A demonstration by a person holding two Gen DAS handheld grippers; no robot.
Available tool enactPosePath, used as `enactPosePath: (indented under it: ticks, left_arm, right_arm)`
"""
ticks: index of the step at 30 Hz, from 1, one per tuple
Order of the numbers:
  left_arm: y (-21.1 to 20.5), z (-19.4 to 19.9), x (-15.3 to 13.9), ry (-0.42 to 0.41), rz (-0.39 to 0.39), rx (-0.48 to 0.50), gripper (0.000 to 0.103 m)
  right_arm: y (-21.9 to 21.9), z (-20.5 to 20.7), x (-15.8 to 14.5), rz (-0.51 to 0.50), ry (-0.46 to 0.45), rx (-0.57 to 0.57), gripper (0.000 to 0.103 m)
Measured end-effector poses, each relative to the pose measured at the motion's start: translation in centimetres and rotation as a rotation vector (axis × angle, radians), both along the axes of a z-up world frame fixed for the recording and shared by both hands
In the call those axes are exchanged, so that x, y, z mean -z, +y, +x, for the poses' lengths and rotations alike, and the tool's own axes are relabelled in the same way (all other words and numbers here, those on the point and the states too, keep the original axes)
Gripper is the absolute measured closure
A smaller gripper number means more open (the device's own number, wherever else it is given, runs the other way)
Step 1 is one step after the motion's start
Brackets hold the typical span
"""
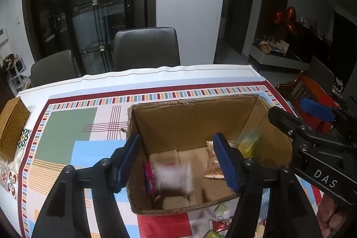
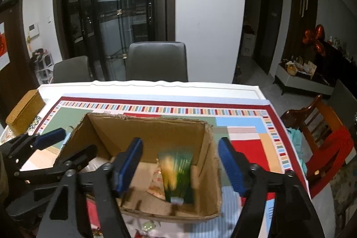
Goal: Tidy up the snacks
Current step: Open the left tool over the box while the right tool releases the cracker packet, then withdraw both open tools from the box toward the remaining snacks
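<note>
Over box [image 1: 196, 113]: L gripper [image 1: 181, 162] and R gripper [image 2: 180, 167] fingers apart, nothing clamped. White pkt [image 1: 171, 175], green pkt [image 2: 177, 173] blurred inside box. Few snacks [image 1: 219, 220] left just outside box, near side.

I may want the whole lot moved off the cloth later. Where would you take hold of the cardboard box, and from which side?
Grip the cardboard box by its walls, from above: the top is open, so one finger can drop inside and one outside. Take the left wall and right wall with a tool each; snacks lie loose inside, so keep it level.
</note>
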State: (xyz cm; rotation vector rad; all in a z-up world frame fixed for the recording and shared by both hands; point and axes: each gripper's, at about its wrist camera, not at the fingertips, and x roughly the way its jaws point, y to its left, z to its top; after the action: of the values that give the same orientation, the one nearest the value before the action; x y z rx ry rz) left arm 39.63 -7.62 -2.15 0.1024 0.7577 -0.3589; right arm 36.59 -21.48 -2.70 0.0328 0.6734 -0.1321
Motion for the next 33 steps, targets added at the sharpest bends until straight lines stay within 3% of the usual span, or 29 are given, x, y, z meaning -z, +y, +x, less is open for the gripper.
enactPosePath:
  ticks: [8, 22, 33]
  left_arm:
    - [0.4, -0.6, -0.8, -0.031, 0.004, -0.022, 0.013]
    - [1.0, -2.4, -2.4, -0.064, 0.022, -0.035, 0.010]
    - [0.7, -4.7, -2.8, -0.062, 0.077, -0.026, 0.010]
  right_arm:
    - [-0.5, -0.3, -0.4, 0.004, -0.004, 0.029, 0.024]
    - [-1.2, -1.9, -1.6, 0.004, -0.010, 0.060, 0.023]
    - [-1.9, -4.0, -1.6, 0.019, 0.039, 0.086, 0.024]
